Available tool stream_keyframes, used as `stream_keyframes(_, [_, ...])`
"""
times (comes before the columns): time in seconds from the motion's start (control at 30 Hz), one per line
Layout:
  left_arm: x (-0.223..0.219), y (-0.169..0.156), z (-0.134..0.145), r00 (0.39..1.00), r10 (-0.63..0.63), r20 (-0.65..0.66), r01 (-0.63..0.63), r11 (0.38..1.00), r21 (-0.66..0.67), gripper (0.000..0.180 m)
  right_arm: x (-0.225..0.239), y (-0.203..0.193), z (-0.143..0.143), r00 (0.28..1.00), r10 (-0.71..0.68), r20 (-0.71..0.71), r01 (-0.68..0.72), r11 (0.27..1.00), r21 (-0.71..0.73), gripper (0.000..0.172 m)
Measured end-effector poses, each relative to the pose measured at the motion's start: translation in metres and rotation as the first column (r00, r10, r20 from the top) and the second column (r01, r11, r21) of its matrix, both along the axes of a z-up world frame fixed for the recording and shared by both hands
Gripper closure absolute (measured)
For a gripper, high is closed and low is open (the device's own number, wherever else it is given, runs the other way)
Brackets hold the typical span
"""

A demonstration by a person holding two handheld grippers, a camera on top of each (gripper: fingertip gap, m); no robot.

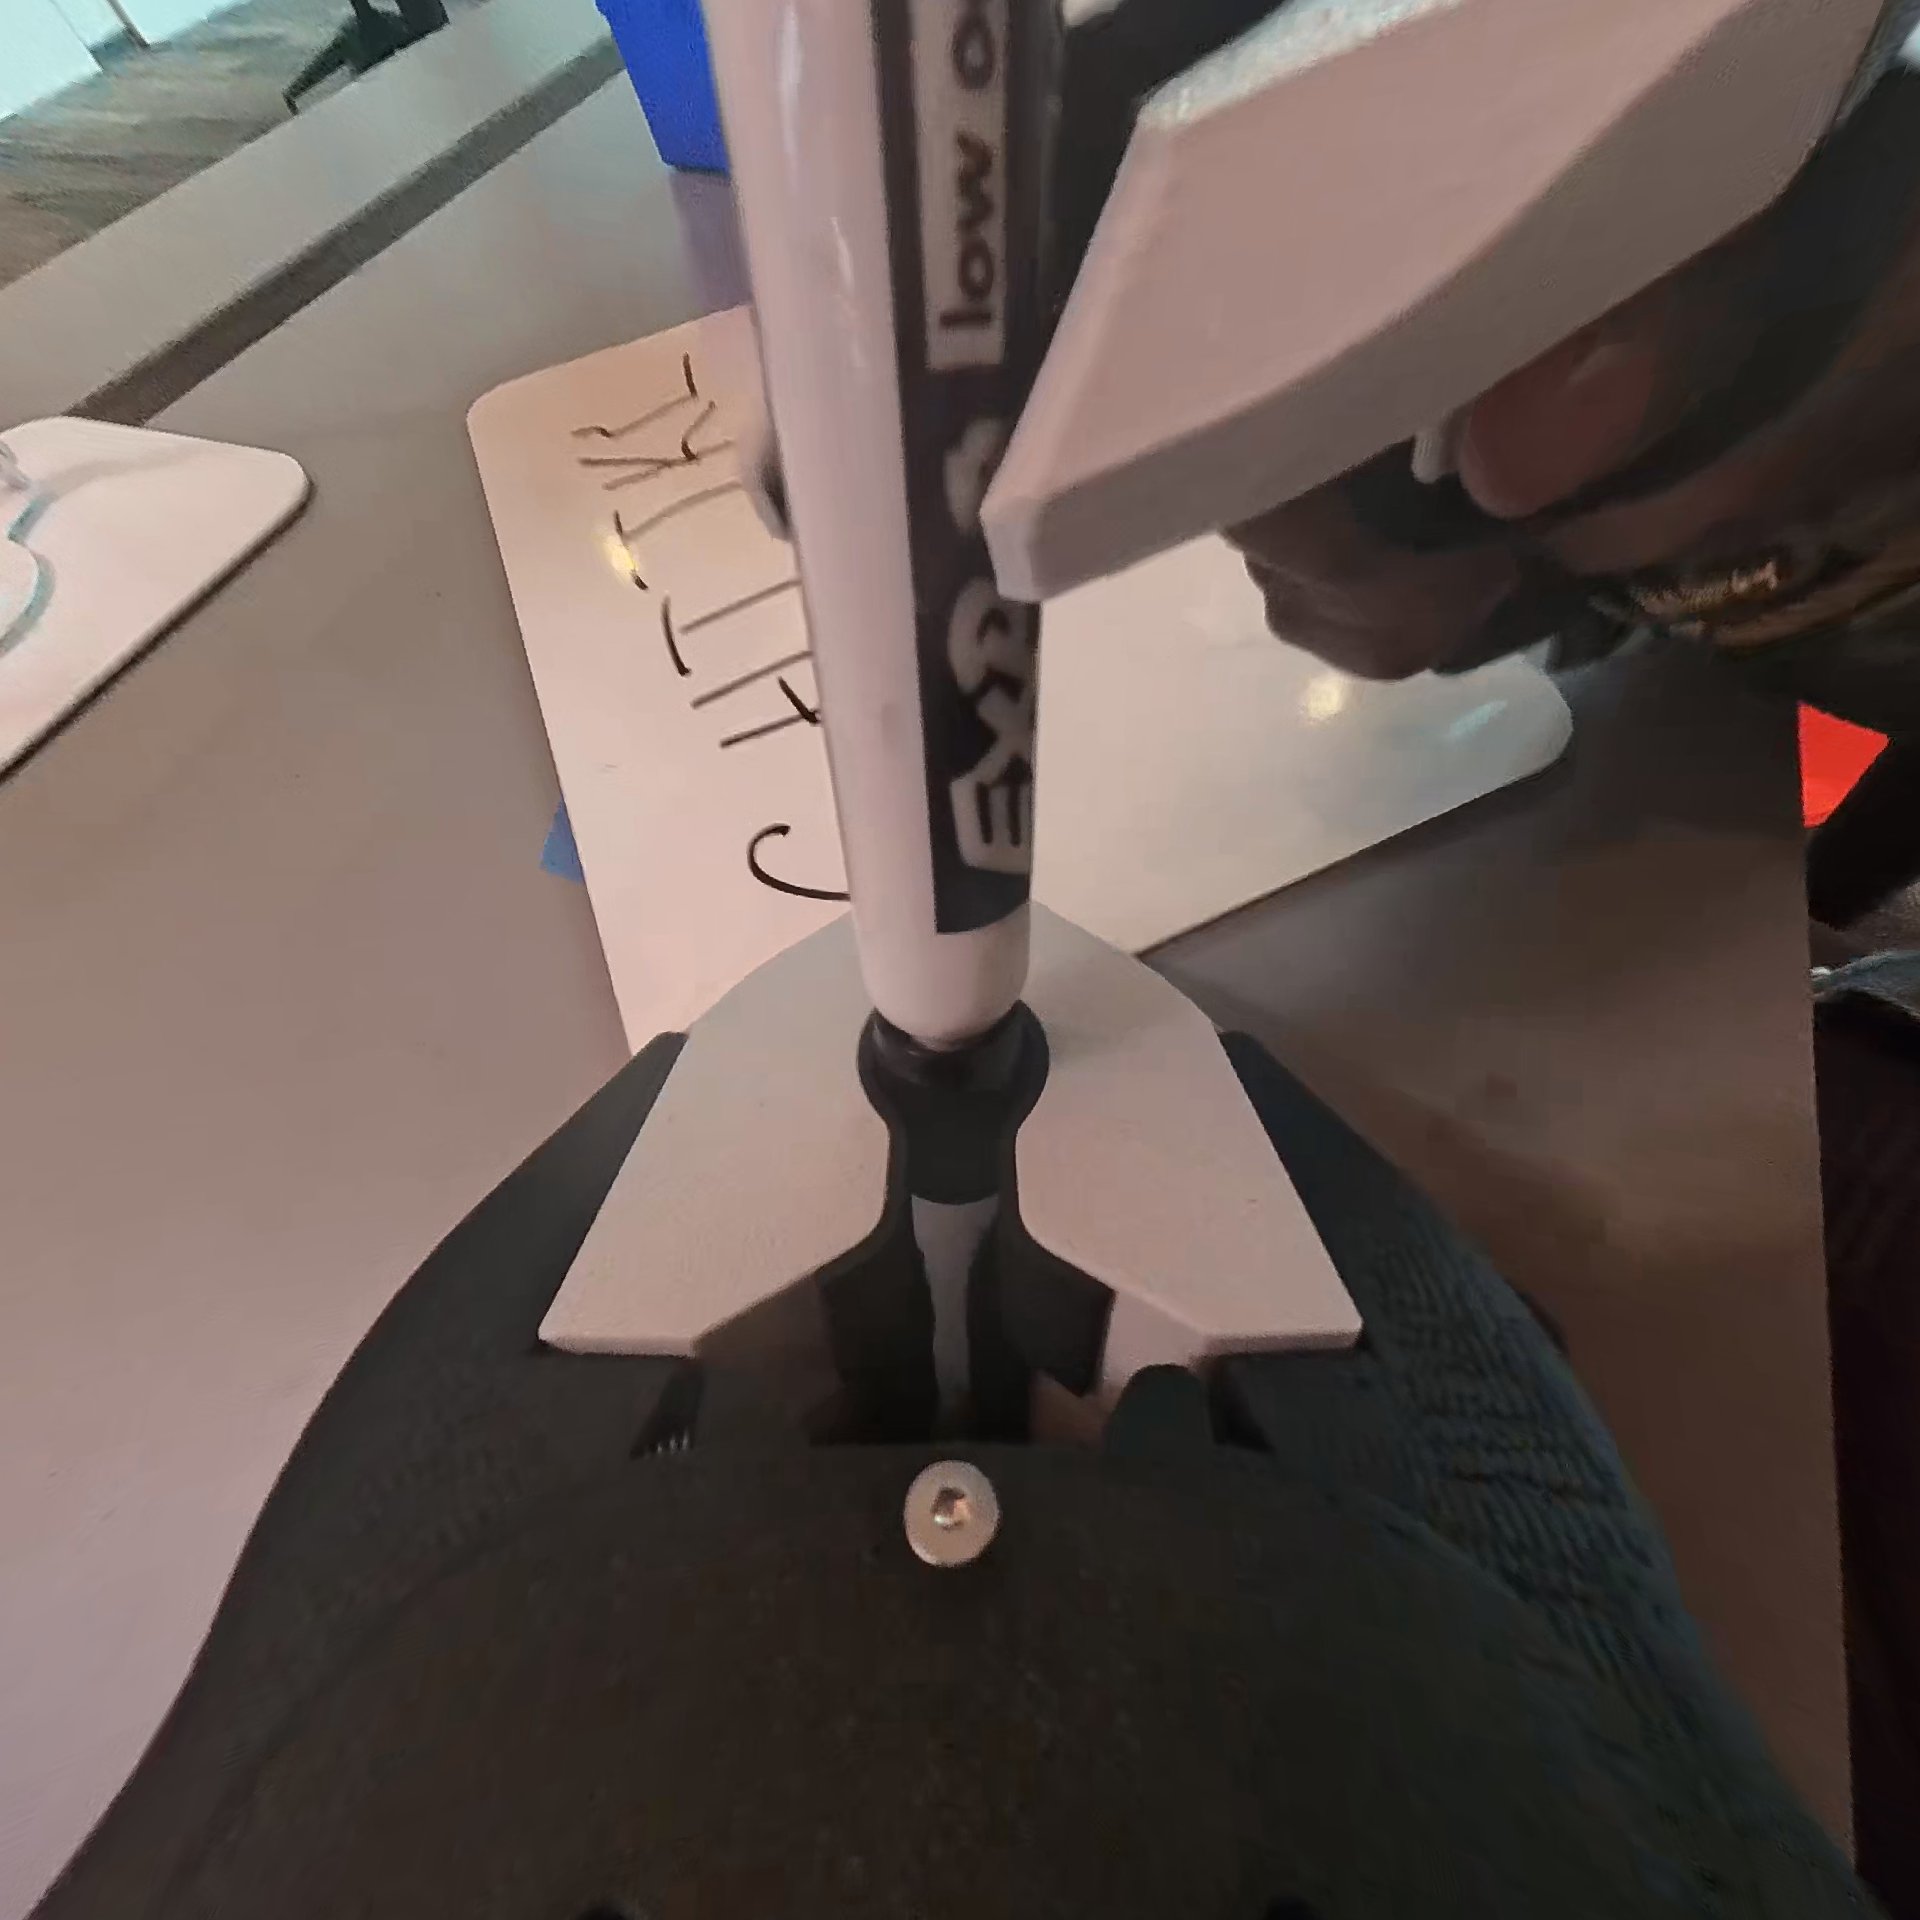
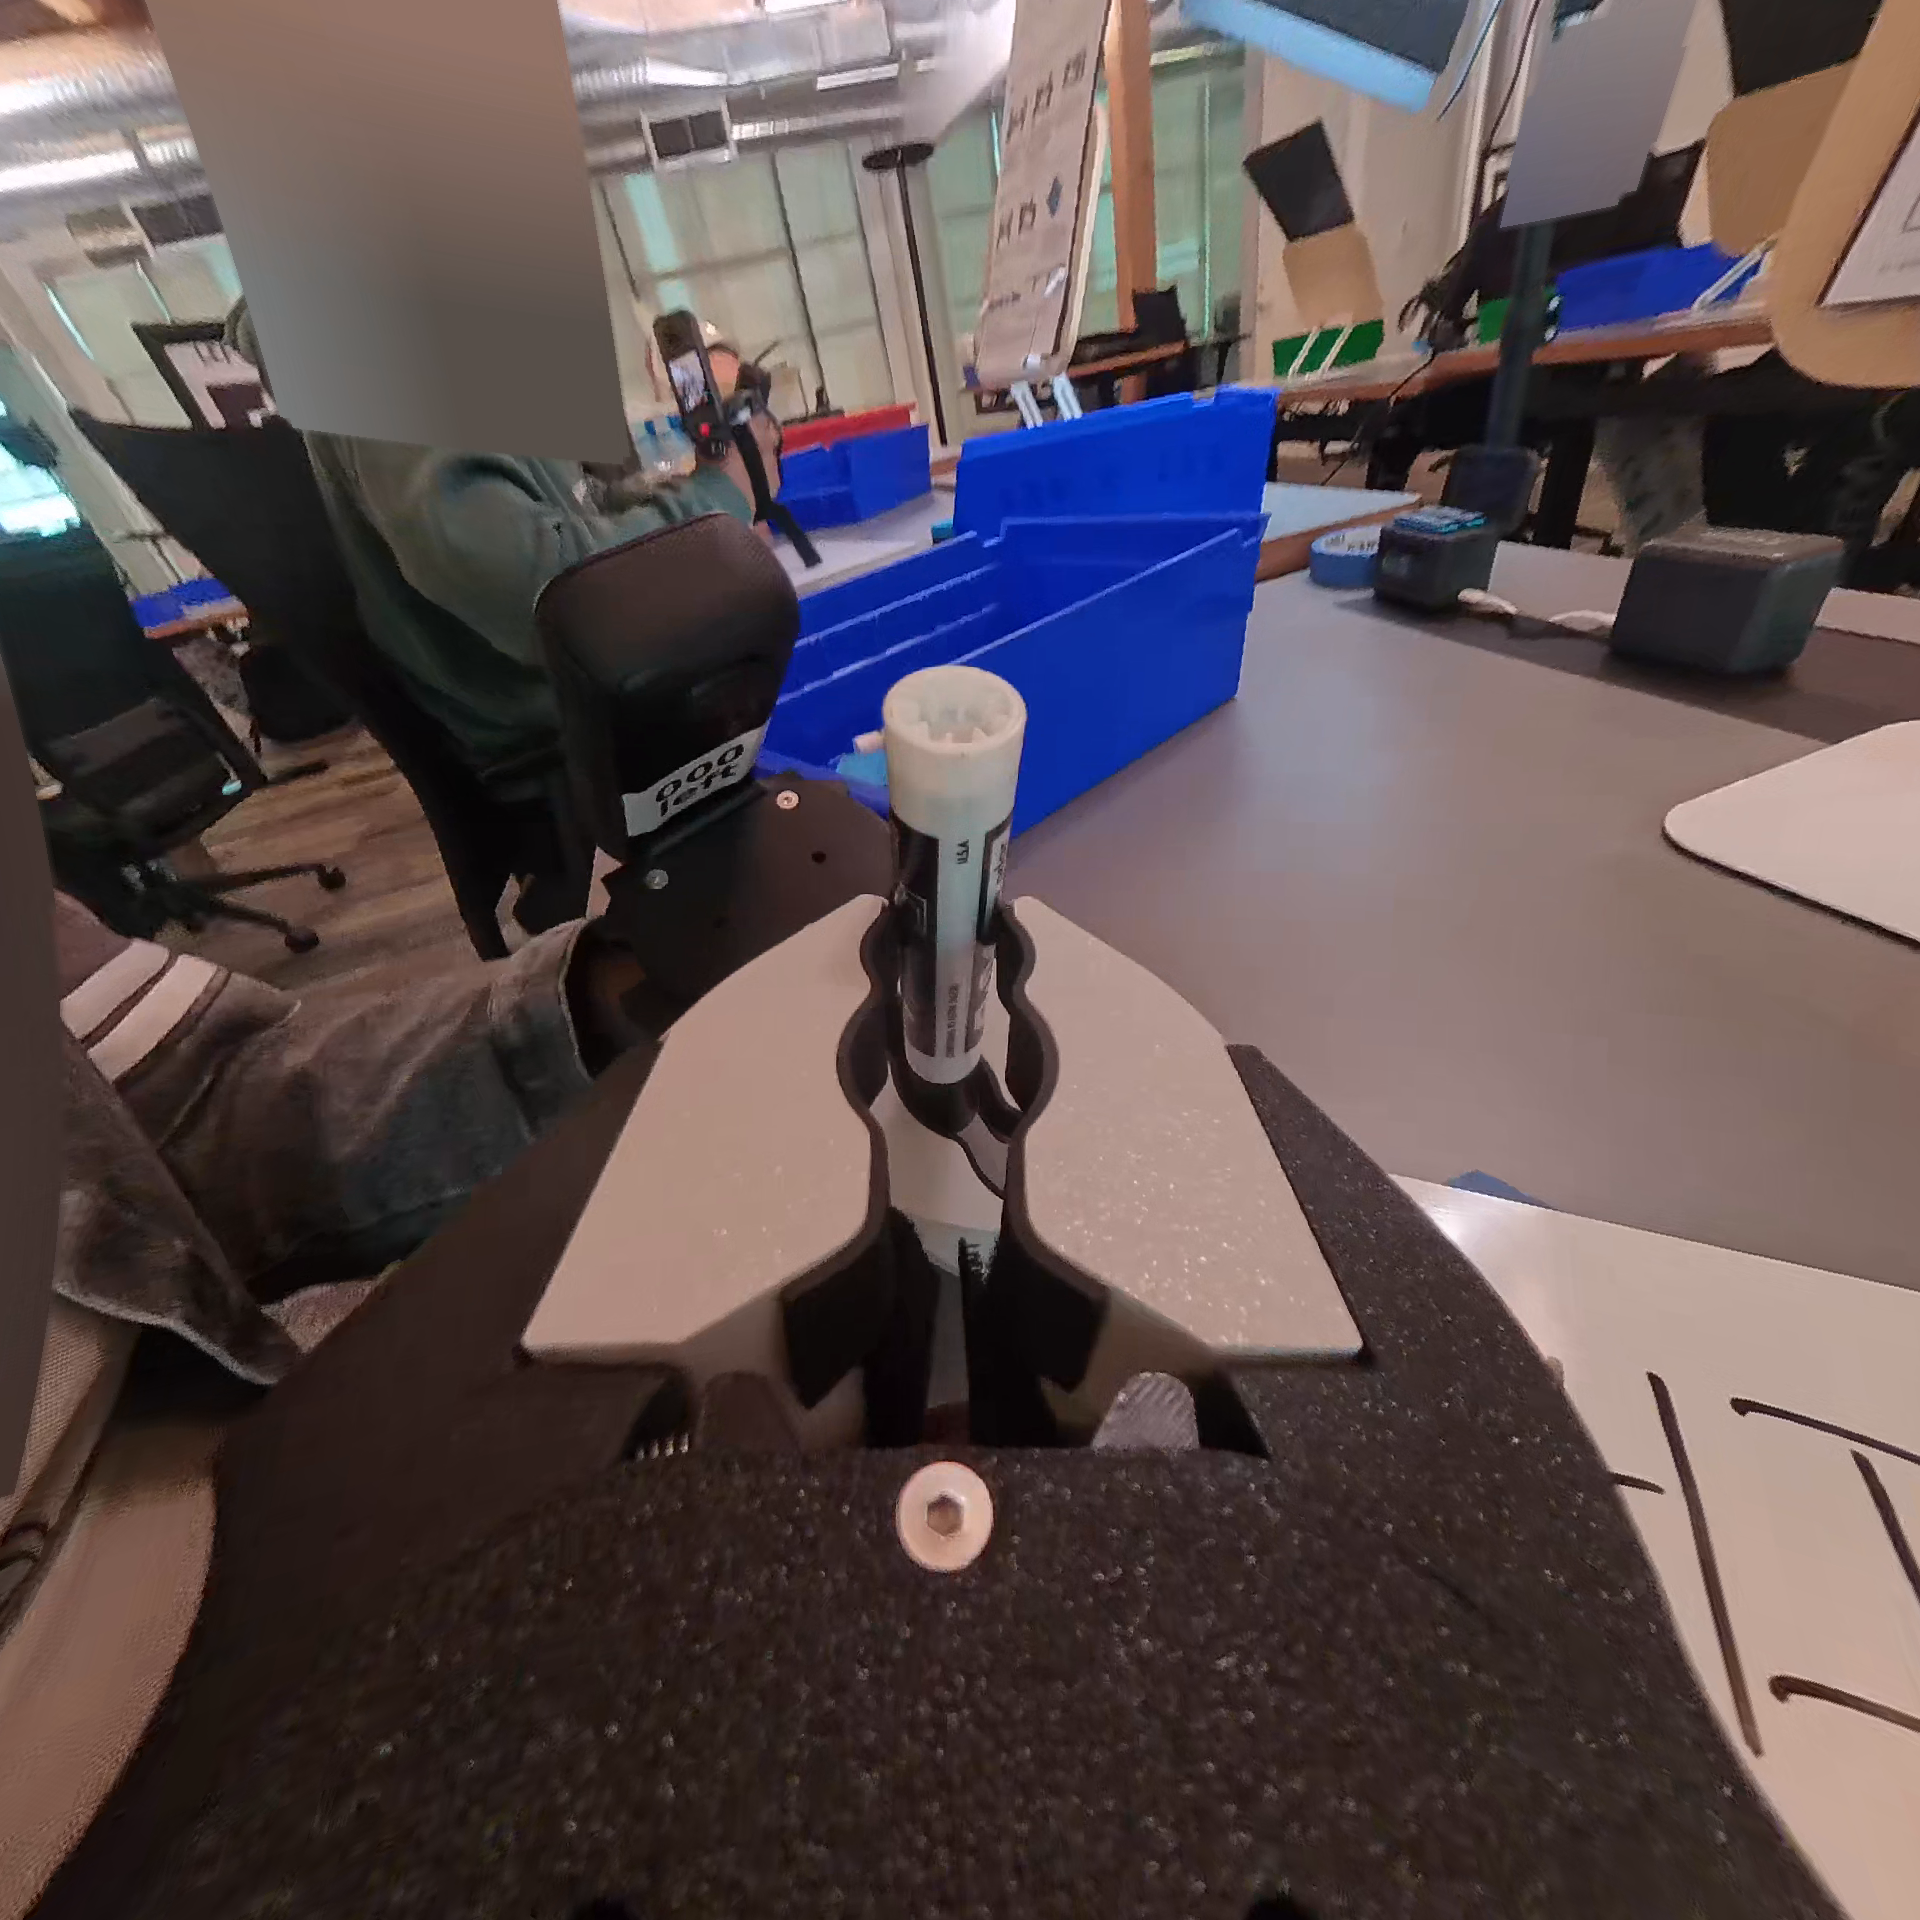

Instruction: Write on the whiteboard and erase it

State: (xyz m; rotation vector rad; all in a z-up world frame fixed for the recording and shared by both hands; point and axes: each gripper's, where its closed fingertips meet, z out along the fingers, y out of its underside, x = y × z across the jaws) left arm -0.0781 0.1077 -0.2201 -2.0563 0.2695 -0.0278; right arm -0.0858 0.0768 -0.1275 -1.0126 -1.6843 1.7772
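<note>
Figure. The right gripper (image 2: 951, 987) pinched the white marker (image 2: 951, 883) barrel upright; the left gripper (image 1: 951, 1049) closed on the black cap (image 1: 951, 1081) at its lower end. The whiteboard (image 1: 1195, 727), already inked, lay at twelve o'clock of the left gripper. Risk: an off-axis push could jam the cap or twist the marker out of the pads.

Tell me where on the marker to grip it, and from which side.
Grip the marker on its straight, round barrel, coming in from the side so the fingers close across its width. It stands nearly upright, and its black end is already taken up between the left gripper's fingers. The right gripper holds the barrel just this way now.
</note>
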Motion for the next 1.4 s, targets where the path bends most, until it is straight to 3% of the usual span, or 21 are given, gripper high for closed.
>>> stream_keyframes(0.17, [0.006, 0.000, 0.034, 0.997, -0.049, 0.066, 0.032, 0.970, 0.243, 0.164, 0.007, 0.003, 0.004, 0.998, -0.039, -0.050, 0.034, 0.995, -0.099, 0.154])
stream_keyframes(0.5, [0.011, -0.001, 0.039, 0.995, -0.085, 0.043, 0.071, 0.962, 0.264, 0.165, 0.011, 0.006, 0.005, 1.000, 0.010, 0.005, -0.009, 0.970, -0.242, 0.153])
stream_keyframes(0.63, [0.009, -0.001, 0.031, 0.998, -0.064, 0.001, 0.063, 0.973, 0.223, 0.166, 0.017, 0.012, -0.002, 0.998, 0.022, 0.060, -0.013, 0.990, -0.142, 0.150])
stream_keyframes(0.77, [0.008, 0.000, 0.025, 0.998, -0.060, -0.003, 0.059, 0.982, 0.182, 0.166, 0.027, 0.039, 0.003, 0.995, -0.020, 0.093, 0.004, 0.985, 0.170, 0.125])
stream_keyframes(0.87, [0.009, 0.000, 0.021, 0.998, -0.067, -0.013, 0.068, 0.985, 0.159, 0.166, 0.027, 0.048, 0.010, 0.991, 0.007, 0.134, -0.072, 0.872, 0.485, 0.112])
stream_keyframes(0.97, [0.011, -0.001, 0.018, 0.997, -0.082, -0.016, 0.083, 0.987, 0.135, 0.166, 0.028, 0.039, 0.010, 0.964, 0.109, 0.244, -0.250, 0.693, 0.677, 0.116])
stream_keyframes(1.1, [0.014, -0.001, 0.013, 0.994, -0.099, -0.042, 0.103, 0.990, 0.101, 0.166, 0.025, 0.025, -0.002, 0.907, 0.187, 0.377, -0.419, 0.486, 0.767, 0.121])
stream_keyframes(1.2, [0.016, -0.001, 0.011, 0.993, -0.111, -0.049, 0.115, 0.989, 0.092, 0.166, 0.023, 0.025, -0.021, 0.870, 0.162, 0.465, -0.492, 0.344, 0.800, 0.128])
stream_keyframes(1.3, [0.018, -0.002, 0.009, 0.990, -0.127, -0.062, 0.131, 0.988, 0.078, 0.166, 0.027, 0.020, -0.028, 0.847, 0.176, 0.501, -0.531, 0.292, 0.795, 0.152])
stream_keyframes(1.4, [0.016, -0.001, 0.012, 0.992, -0.104, -0.069, 0.111, 0.988, 0.107, 0.162, 0.028, 0.020, -0.026, 0.866, 0.168, 0.470, -0.499, 0.322, 0.804, 0.153])
